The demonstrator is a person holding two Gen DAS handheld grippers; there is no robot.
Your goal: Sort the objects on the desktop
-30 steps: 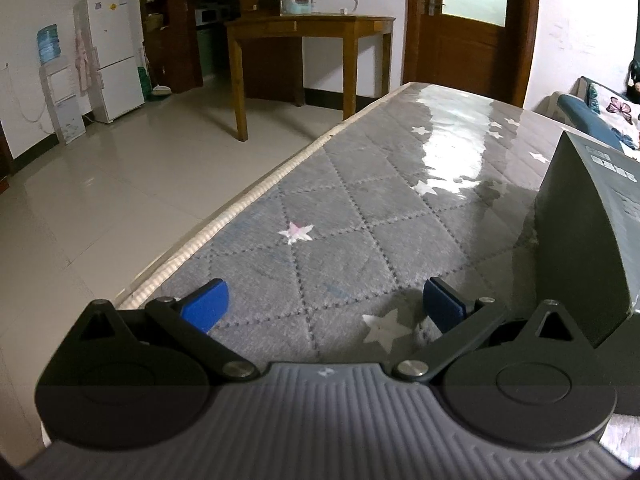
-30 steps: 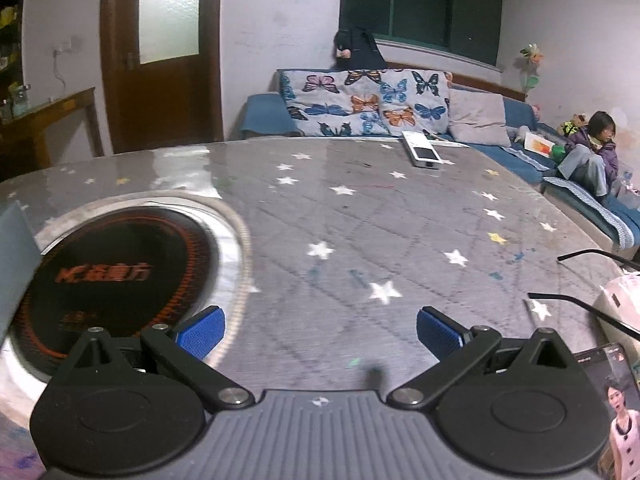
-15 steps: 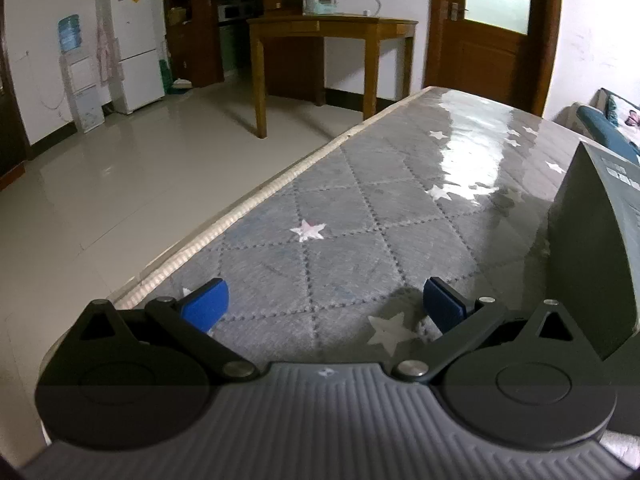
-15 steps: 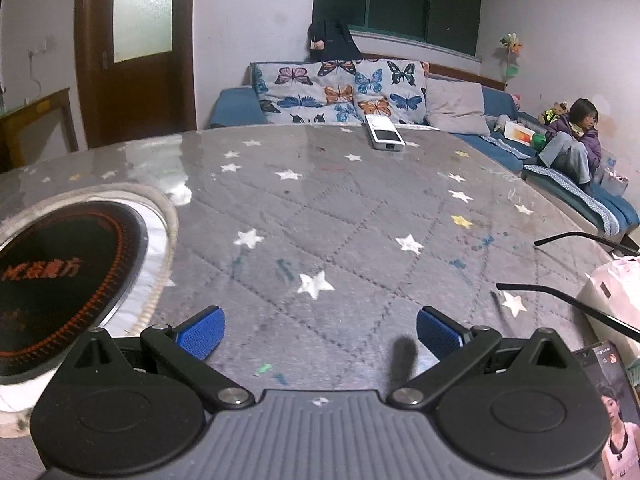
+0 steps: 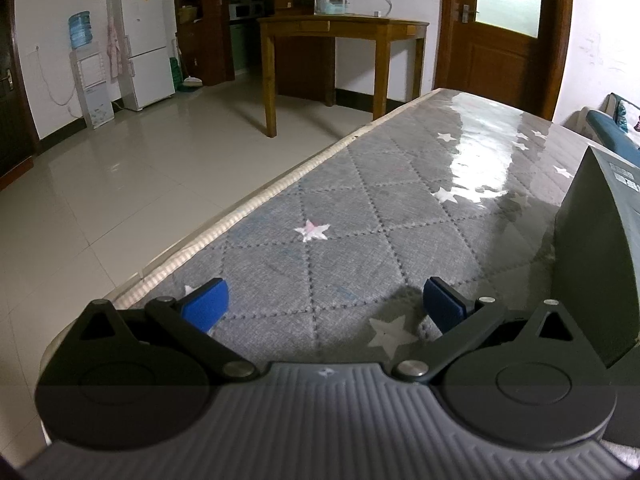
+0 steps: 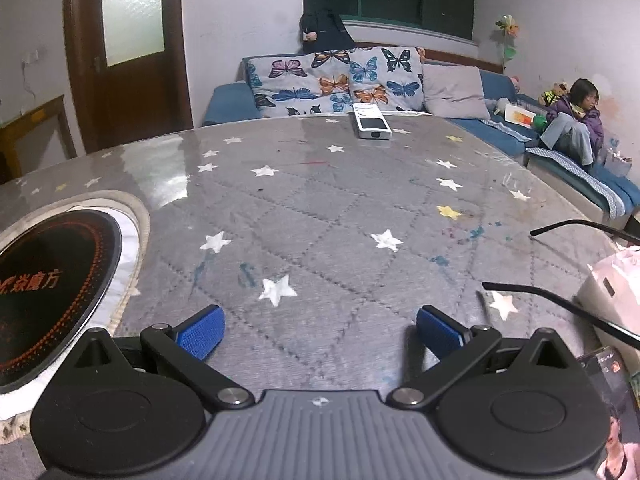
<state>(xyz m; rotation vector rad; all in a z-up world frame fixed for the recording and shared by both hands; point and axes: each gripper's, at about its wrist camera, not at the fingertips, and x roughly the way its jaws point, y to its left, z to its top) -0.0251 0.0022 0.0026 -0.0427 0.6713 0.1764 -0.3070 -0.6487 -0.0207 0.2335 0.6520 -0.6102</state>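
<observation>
1. Grey quilted table cover (image 6: pixel 320 216) with a star print under a clear glossy sheet; both grippers are low over it.
2. Left gripper (image 5: pixel 324 304): jaws spread wide, blue pads (image 5: pixel 206 302) with nothing between them – only cover beneath. It sits near the table's left edge, tiled floor (image 5: pixel 120 184) beyond.
3. Dark grey box (image 5: pixel 600 248) stands upright just right of the left gripper's right finger; touching or not, cannot tell.
4. Right gripper (image 6: pixel 318 330): also wide open, holding nothing, bare cover between the pads.
5. Phone (image 6: pixel 612 400) with lit screen at the right gripper's lower right, partly hidden behind its body.
6. Black glasses (image 6: pixel 560 300) just right of the right gripper, temple arms pointing left over the cover; near a pale pink-white box (image 6: pixel 616 284) at the frame edge.
7. Round black plate with orange lettering (image 6: pixel 48 280) set in a white ring, left of the right gripper.
8. White remote-like device (image 6: pixel 370 122) at the table's far edge – well apart from both grippers.
9. Background: blue sofa with butterfly cushions (image 6: pixel 336 80), child seated on it (image 6: pixel 576 120); wooden side table (image 5: pixel 340 40), fridge (image 5: pixel 144 40), wooden door (image 5: pixel 504 28).
</observation>
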